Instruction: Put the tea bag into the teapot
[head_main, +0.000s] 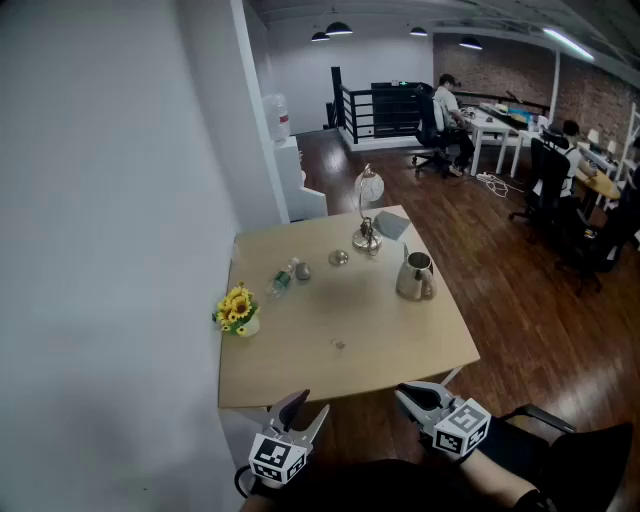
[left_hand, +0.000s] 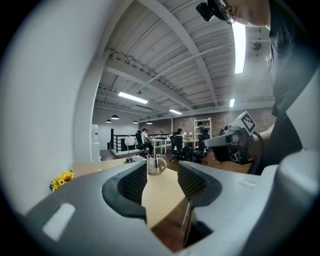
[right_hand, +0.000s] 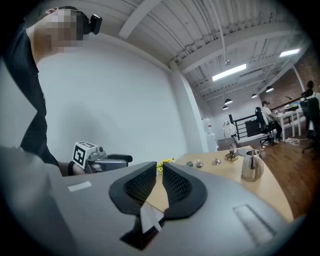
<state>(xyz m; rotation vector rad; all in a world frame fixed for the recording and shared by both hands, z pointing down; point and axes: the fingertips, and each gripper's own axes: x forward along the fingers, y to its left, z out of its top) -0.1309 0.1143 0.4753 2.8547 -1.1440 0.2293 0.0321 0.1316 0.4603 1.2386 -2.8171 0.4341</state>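
Note:
A metal teapot (head_main: 415, 277) stands on the right side of the wooden table (head_main: 300, 350); it also shows in the left gripper view (left_hand: 156, 165) and the right gripper view (right_hand: 251, 166). A tiny pale item (head_main: 339, 344) lies mid-table, too small to identify. Both grippers hover in front of the table's near edge, well short of the teapot. My left gripper (head_main: 305, 408) is open wide with nothing between its jaws. My right gripper (head_main: 408, 395) has its jaws a narrow gap apart, the tips empty; a white scrap (right_hand: 147, 220) sits deep at their root.
Sunflowers (head_main: 237, 310) stand at the table's left edge by the white wall. A small bottle (head_main: 283, 277), a glass-globe stand (head_main: 367, 215) and a grey pad (head_main: 391, 224) are at the far side. People sit at desks beyond.

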